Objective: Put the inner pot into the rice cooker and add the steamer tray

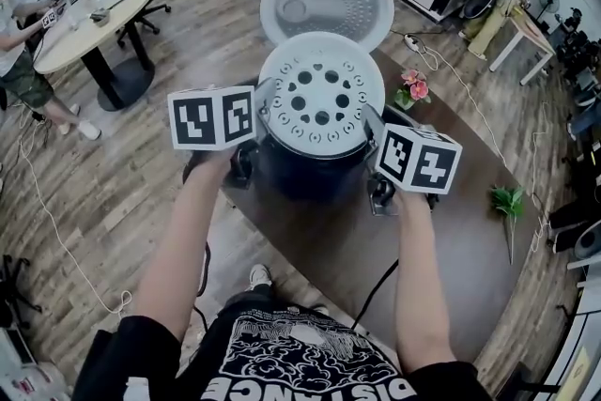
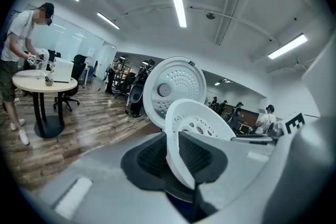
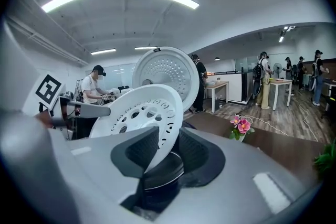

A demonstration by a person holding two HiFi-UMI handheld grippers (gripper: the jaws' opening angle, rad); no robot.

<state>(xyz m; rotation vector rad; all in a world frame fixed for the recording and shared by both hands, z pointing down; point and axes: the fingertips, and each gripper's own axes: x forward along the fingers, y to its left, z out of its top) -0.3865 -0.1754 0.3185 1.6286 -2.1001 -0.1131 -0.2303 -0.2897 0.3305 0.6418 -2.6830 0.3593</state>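
The white steamer tray (image 1: pixel 322 94), round with several holes, hangs over the dark body of the rice cooker (image 1: pixel 310 169). My left gripper (image 1: pixel 265 111) is shut on its left rim and my right gripper (image 1: pixel 372 124) on its right rim. In the left gripper view the tray's edge (image 2: pixel 202 123) stands between the black pads (image 2: pixel 152 157). In the right gripper view the tray (image 3: pixel 142 113) is likewise clamped by the right gripper (image 3: pixel 165 152), with the dark rim of the inner pot (image 3: pixel 165 168) just below. The cooker's white lid (image 1: pixel 326 0) stands open behind.
The cooker stands on a brown table (image 1: pixel 451 239) with a small pot of pink flowers (image 1: pixel 413 89) to its right and a green sprig (image 1: pixel 507 200) near the right edge. A black cable (image 1: pixel 376 291) hangs off the near edge. A person works at a round table (image 1: pixel 94 14) far left.
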